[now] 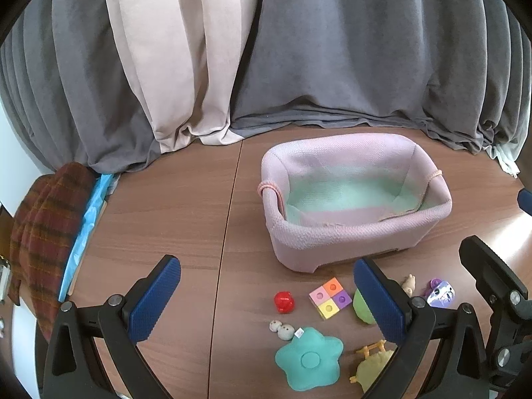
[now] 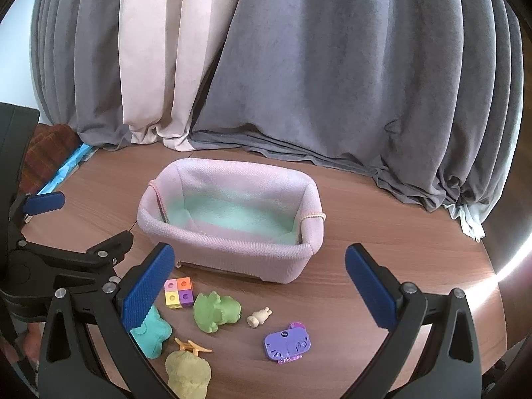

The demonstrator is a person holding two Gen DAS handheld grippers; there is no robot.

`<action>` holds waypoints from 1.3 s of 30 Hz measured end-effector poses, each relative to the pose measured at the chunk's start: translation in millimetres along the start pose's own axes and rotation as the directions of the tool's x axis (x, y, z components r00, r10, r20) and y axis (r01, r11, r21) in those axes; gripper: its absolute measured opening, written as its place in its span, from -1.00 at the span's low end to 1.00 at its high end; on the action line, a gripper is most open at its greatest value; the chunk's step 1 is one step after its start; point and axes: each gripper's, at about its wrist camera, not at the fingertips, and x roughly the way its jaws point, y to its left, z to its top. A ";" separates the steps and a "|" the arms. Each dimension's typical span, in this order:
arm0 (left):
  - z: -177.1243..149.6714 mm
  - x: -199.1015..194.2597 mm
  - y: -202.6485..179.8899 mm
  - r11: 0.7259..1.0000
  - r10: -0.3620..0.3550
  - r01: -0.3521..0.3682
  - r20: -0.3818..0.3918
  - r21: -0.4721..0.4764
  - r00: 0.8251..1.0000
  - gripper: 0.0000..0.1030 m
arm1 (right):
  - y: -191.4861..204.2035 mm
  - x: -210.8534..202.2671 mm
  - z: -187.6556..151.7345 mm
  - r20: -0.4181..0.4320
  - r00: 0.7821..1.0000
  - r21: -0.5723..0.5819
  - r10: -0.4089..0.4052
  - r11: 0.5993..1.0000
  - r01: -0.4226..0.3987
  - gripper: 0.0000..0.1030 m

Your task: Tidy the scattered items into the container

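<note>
Nine small items lay scattered on the bench (image 2: 382, 232), all on the near side of the pink basket (image 2: 232, 252), which was empty. Nearest its front wall sat the four-colour block (image 2: 178, 292); the green toy (image 2: 216, 312), teal star cushion (image 1: 307, 357), red piece (image 1: 283, 302) and purple toy (image 2: 287, 342) lay further out. Both the left gripper (image 1: 266, 299) and right gripper (image 2: 259, 289) hovered with jaws released and grasping nothing, spread wide, probably to straddle an item. None was yet inside, so the tidying appeared not yet begun
</note>
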 end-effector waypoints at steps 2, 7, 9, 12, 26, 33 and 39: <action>2.1 1.4 -0.3 1.000 -0.016 0.016 0.003 0.018 1.000 0.99 | -0.5 2.2 3.2 0.000 1.000 -0.002 -0.003 1.000 0.003 0.97; 11.2 6.7 -2.4 0.999 -0.025 0.025 0.000 0.041 1.000 0.99 | -2.9 9.4 9.6 -0.012 1.000 -0.006 0.001 1.000 -0.001 0.97; 15.1 8.9 -3.2 0.999 -0.022 0.022 -0.001 0.044 1.000 0.99 | -4.9 13.9 12.7 -0.024 1.000 -0.001 0.011 1.000 -0.011 0.97; 20.1 12.8 -2.9 0.999 -0.025 0.025 -0.006 0.044 1.000 0.99 | -7.1 18.6 15.8 -0.034 0.999 0.003 0.022 1.000 -0.022 0.97; 36.8 32.4 -1.2 0.998 -0.023 0.025 -0.040 0.054 0.999 0.99 | -5.1 38.2 30.9 -0.051 0.999 -0.022 0.007 1.000 -0.008 0.97; 40.7 42.6 -2.1 0.998 -0.021 0.025 -0.065 0.065 0.998 0.99 | -4.8 48.4 35.6 -0.075 0.997 -0.032 0.004 0.999 -0.007 0.97; 44.3 50.1 -0.2 0.997 -0.036 0.041 -0.092 0.059 0.995 0.99 | -3.0 55.2 39.8 -0.092 0.996 -0.036 0.006 0.999 -0.009 0.97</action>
